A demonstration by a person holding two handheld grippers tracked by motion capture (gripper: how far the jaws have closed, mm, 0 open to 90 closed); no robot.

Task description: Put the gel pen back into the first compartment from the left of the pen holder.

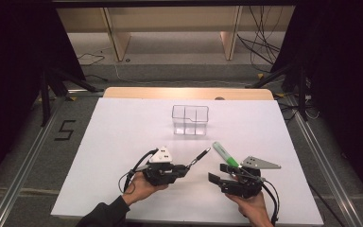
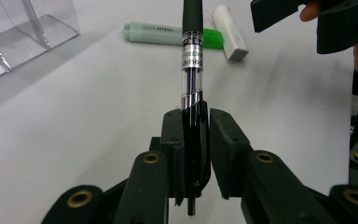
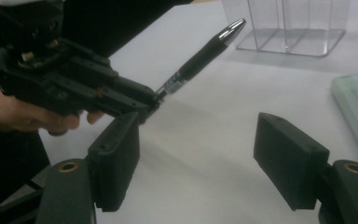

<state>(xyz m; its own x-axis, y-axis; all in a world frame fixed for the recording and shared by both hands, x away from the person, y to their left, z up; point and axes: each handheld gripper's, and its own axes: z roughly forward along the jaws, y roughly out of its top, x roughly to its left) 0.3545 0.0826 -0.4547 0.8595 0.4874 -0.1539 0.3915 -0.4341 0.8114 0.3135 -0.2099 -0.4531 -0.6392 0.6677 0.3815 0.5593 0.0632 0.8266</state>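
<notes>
- I see my two hands come in at the near edge of the white table top (image 1: 123, 137), which is flat, smooth and a bit shiny.
- My left gripper (image 1: 185, 169) is black hard plastic with a grey three-cornered plate on top, and its two blocky jaws are squeezed tight on a pen (image 2: 192, 60).
- The pen is held by its back end and its point sticks out up off the table, aimed toward the clear box (image 1: 190, 119).
- The pen is long and round, with a black rubbery grip, a see-through middle with a printed label, and a shiny silver tip.
- My right gripper (image 3: 209, 158) sits just right of the left one, and its jaws stand wide apart with nothing between them.
- A green marker (image 1: 225, 153) lies flat on the table between my right gripper and the clear box; it is smooth plastic, pale green with a bright green band.
- In the left gripper view a small white stick (image 2: 230, 32) lies just beside the marker.
- The clear box stands past the pen tip, well apart from it, made of see-through plastic with thin walls that split it into small parts.
- Behind the clear box the table ends in a light wood edge (image 1: 189, 92).
- Farther back is a grey floor (image 1: 179, 56) with loose black cables and pale wooden legs, and dark walls on both sides.
</notes>
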